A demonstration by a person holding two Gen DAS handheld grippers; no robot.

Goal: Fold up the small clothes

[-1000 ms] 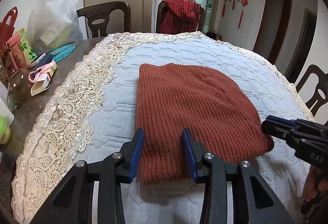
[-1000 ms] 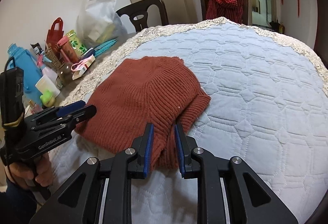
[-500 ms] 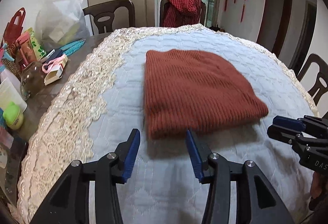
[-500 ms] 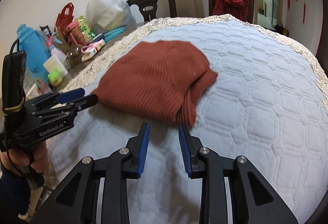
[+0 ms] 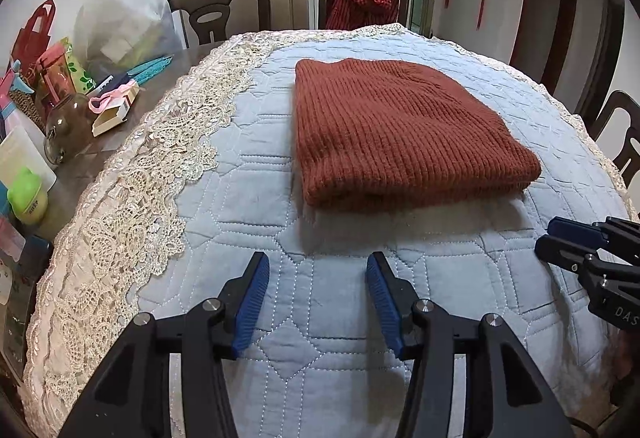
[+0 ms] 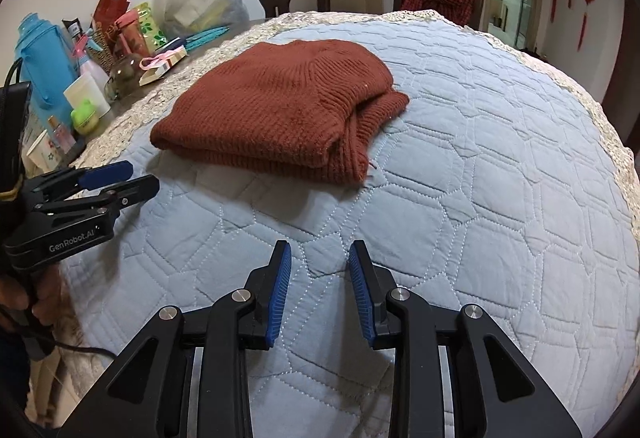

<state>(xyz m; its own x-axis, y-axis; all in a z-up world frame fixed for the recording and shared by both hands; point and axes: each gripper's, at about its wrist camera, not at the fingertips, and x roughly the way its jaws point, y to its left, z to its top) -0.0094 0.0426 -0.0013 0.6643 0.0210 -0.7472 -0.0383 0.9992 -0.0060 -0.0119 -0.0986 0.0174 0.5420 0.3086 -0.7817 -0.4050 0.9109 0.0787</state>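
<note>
Sweater (image 5: 400,133) on quilt (image 5: 248,197)

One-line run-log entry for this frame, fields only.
left tongs: open, empty | right tongs: open, empty | rust knit garment: folded, flat on quilted cover | contact: none

The sweater (image 5: 400,133) is rust-brown ribbed knit, matt and fuzzy. The worktop (image 5: 104,141) is dark glossy wood, under a pale blue quilted cloth (image 5: 320,318) with stitched seams, edged at 9 o'clock with cream lace (image 5: 132,205). Each tool, left (image 5: 318,302) and right (image 6: 319,294), is matt black plastic with ridged blue pads (image 5: 252,302) and shiny metal screws. At 10 o'clock a glossy glass bottle (image 5: 66,125) stands by a crinkled translucent plastic bag (image 5: 132,9).
</note>
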